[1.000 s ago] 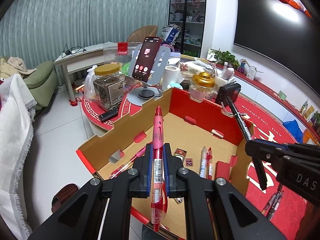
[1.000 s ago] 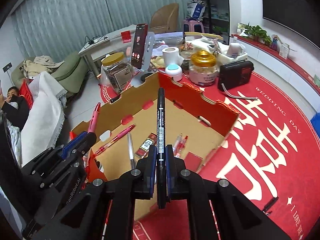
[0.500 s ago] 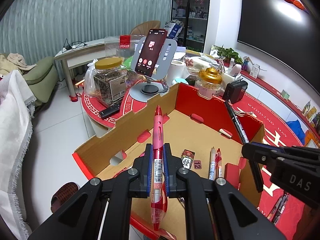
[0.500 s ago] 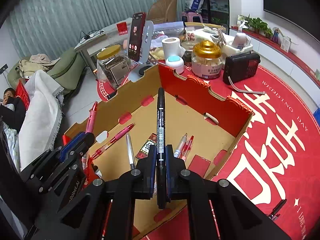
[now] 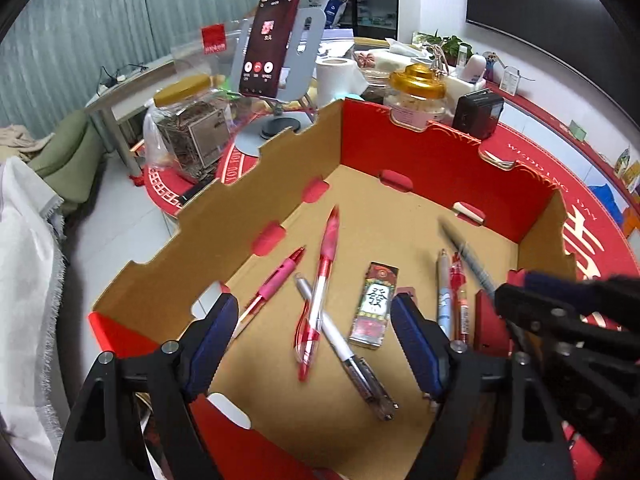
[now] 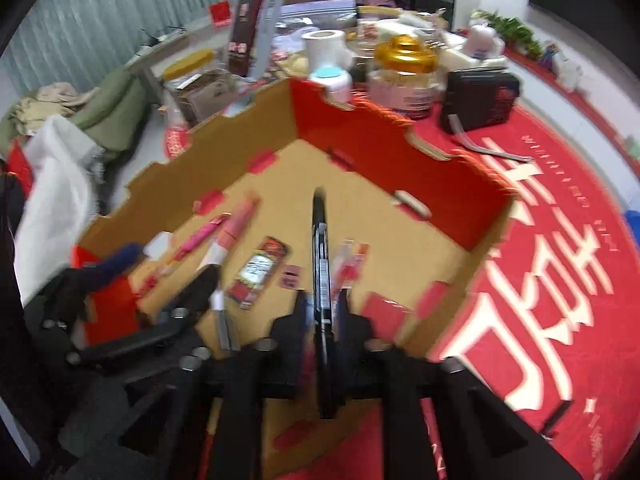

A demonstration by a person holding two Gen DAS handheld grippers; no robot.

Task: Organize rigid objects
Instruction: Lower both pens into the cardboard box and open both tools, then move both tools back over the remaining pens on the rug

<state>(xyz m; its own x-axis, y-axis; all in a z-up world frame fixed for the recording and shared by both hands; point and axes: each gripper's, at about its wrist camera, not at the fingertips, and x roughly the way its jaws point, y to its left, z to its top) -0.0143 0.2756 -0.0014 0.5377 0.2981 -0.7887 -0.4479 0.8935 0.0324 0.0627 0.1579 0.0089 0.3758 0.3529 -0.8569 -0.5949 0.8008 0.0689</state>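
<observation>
A cardboard box (image 5: 432, 156) with red walls stands on the red tablecloth. My left gripper (image 5: 314, 344) hangs over its near side, jaws opening wide with nothing between them. The red pen (image 5: 320, 292) lies loose and blurred on the box floor, across a silver pen (image 5: 344, 344). My right gripper (image 6: 322, 312) hovers over the box, jaws opening. The black marker (image 6: 321, 264) still stands between its fingers, with a small gap on each side. In the left wrist view the black marker (image 5: 466, 258) is a blur at the right.
On the box floor lie a pink pen (image 5: 276, 280), a small printed packet (image 5: 374, 306) and two pens (image 5: 452, 300) at the right. Behind the box stand a phone on a stand (image 5: 266, 46), jars (image 5: 416, 92), a paper roll (image 5: 334, 76) and a black radio (image 5: 478, 114).
Both grippers sank toward the box. The left jaws sprang apart and the red pen dropped onto the box floor. The right jaws widened around the black marker.
</observation>
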